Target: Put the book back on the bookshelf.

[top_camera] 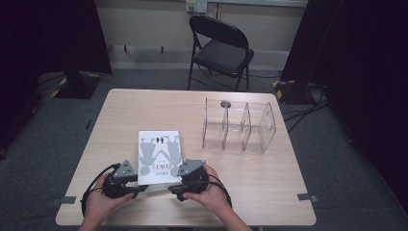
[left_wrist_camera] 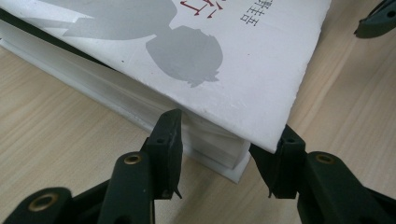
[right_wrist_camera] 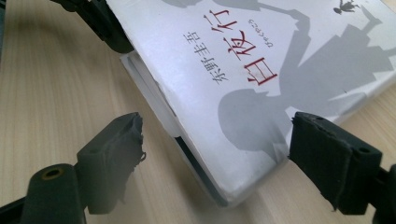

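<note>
My left gripper (left_wrist_camera: 219,161) straddles the white book's (top_camera: 159,155) near corner, jaws not visibly pressing; my right gripper (right_wrist_camera: 215,154) gapes around its other corner. Book lies near table's (top_camera: 120,120) front edge. Clear three-compartment organizer (top_camera: 239,126): empty.

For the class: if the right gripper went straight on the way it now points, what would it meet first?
Most likely the white book: its near corner already lies between the right gripper's open jaws, so the cover's edge comes first, though depth is hard to judge.
</note>
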A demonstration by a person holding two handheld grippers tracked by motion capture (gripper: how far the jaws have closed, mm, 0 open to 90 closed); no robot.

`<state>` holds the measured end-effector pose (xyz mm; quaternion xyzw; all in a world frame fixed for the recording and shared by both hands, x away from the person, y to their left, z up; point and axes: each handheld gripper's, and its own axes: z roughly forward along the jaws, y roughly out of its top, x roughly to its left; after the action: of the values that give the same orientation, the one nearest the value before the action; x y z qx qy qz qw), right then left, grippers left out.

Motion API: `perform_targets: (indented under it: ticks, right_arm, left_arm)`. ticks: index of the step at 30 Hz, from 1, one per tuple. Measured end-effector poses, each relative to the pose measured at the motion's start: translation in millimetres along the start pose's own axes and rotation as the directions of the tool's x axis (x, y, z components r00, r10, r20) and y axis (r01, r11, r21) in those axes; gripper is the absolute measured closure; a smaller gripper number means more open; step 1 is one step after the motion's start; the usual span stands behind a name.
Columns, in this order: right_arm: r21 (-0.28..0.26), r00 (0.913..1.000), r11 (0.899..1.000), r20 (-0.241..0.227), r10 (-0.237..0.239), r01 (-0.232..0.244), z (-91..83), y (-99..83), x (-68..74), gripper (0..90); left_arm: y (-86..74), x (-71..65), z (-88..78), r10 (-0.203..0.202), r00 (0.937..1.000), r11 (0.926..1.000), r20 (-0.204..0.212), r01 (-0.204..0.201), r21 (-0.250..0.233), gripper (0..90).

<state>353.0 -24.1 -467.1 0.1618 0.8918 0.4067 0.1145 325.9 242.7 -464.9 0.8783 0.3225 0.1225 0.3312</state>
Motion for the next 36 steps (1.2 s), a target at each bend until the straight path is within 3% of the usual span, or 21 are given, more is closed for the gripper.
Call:
perform_targets:
  ticks: [6, 17, 22, 25, 30, 31, 36]
  right_arm:
    - [-0.015, 0.9999, 1.0, -0.01, -0.002, 0.002, 6.2, 1.4, 0.7, 13.0]
    - [0.008, 0.9952, 0.996, 0.05, -0.084, 0.083, 18.0, 7.6, 5.3, 11.1]
    - [-0.004, 0.994, 0.997, 0.072, -0.082, 0.083, 23.1, 11.4, 7.5, 11.1]
    - [0.013, 0.9881, 0.993, 0.1, -0.117, 0.116, 27.5, 14.6, 11.2, 10.7]
    - [0.008, 0.9854, 0.993, 0.12, -0.121, 0.121, 30.5, 14.9, 12.2, 10.6]
    - [0.013, 0.9792, 0.99, 0.145, -0.142, 0.142, 32.2, 14.2, 13.4, 10.3]
    - [-0.002, 0.9713, 0.989, 0.189, -0.145, 0.148, 37.3, 12.9, 17.3, 9.2]
  left_arm:
    - [1.4, 0.2, 0.0, -0.013, 0.9999, 0.9999, 0.006, 0.013, 0.006, 54.5]
    - [3.6, -0.7, -1.9, -0.033, 0.9994, 0.9994, 0.006, 0.033, 0.008, 55.2]
    - [4.8, -0.2, -3.2, -0.038, 0.9992, 0.9993, 0.011, 0.038, 0.004, 55.3]
    - [5.3, 0.3, -3.6, -0.033, 0.9994, 0.9995, 0.006, 0.033, 0.002, 55.3]
    - [6.1, -0.2, -3.9, -0.04, 0.9991, 0.9992, 0.009, 0.04, 0.003, 55.6]
    - [6.0, -0.6, -3.5, -0.04, 0.9992, 0.9992, 0.005, 0.04, -0.003, 55.9]
    - [6.7, -0.4, -4.2, -0.037, 0.9992, 0.9993, 0.011, 0.037, 0.011, 56.3]
